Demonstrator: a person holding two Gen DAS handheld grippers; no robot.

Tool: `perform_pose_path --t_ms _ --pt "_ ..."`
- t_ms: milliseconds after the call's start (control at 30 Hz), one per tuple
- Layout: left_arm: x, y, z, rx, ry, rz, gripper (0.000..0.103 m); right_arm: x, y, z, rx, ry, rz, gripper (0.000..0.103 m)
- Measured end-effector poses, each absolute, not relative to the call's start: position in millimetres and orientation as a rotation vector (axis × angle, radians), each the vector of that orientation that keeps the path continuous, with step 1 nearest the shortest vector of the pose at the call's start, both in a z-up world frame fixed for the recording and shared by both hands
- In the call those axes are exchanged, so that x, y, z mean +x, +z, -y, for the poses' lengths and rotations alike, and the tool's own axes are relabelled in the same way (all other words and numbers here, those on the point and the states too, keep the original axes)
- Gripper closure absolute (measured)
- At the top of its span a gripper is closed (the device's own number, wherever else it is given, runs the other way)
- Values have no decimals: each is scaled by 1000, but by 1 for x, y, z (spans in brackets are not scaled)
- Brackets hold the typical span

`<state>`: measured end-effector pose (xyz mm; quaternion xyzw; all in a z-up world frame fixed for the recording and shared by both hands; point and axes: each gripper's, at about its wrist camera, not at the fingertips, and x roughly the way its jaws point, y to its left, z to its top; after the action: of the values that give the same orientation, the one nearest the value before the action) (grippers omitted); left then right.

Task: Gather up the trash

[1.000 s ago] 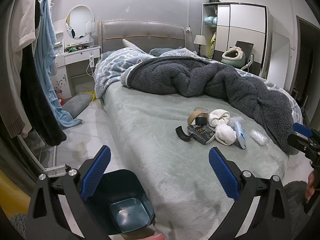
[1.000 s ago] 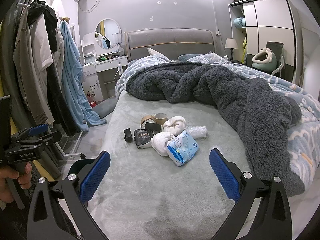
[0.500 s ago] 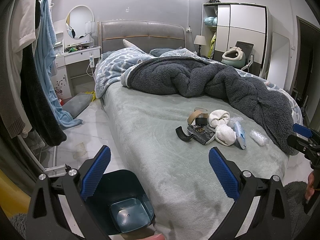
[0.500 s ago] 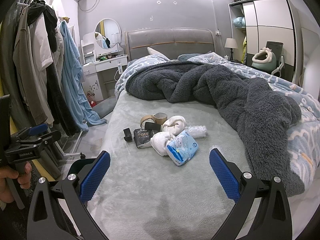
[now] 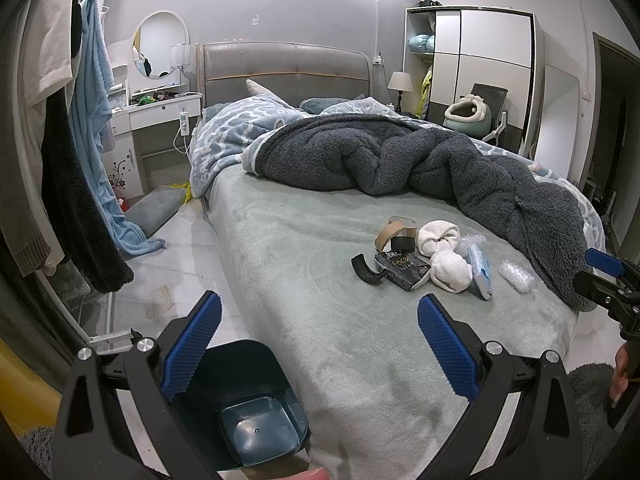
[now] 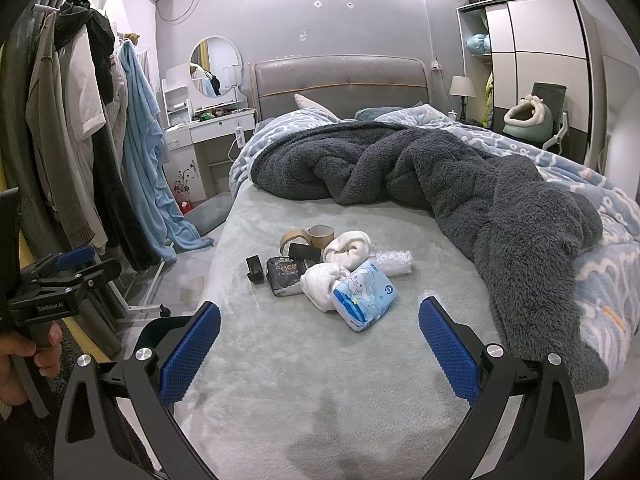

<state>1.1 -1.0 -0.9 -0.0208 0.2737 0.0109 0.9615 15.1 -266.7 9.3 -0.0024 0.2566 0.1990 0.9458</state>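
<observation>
Grippers first: your left gripper (image 5: 318, 344) has its blue pads spread wide with nothing between them, and your right gripper (image 6: 319, 346) is just as wide apart and just as empty. Set this moment against the views from a second ago and almost nothing differs: both tools sit in the same pose and the heap has not shifted. So no item has been collected yet, and you are holding at the start of the reach.

Take the blue tissue pack (image 6: 363, 295) as your landmark. It is the piece of the heap nearest your right gripper, which hangs well short of it over bare bed cover. Touching the pack on its headboard side is a balled white sock (image 6: 320, 285), with a second white sock (image 6: 347, 249) beyond that. Left of the pack lies the black wrapper (image 6: 287, 274), then a small black clip (image 6: 253, 268). Further beyond, toward the headboard, are the cardboard tape rolls (image 6: 308, 236), and a clear crinkled plastic piece (image 6: 394, 261) lies just behind the pack to its right.

The bin (image 5: 248, 408) stands on the floor against the bed's near corner, well apart from the pack, right under your left gripper. By my judgement, the pack is your easiest first pick.
</observation>
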Motion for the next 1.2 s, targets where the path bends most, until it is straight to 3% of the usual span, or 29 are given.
perform_pose_path --t_ms 633,1200 --pt "-11 19 10 0 -15 -482 3 22 2 275 -76 393 -568 3" --pt "21 -1 8 -2 -74 -545 4 63 -18 286 -42 389 -622 3"
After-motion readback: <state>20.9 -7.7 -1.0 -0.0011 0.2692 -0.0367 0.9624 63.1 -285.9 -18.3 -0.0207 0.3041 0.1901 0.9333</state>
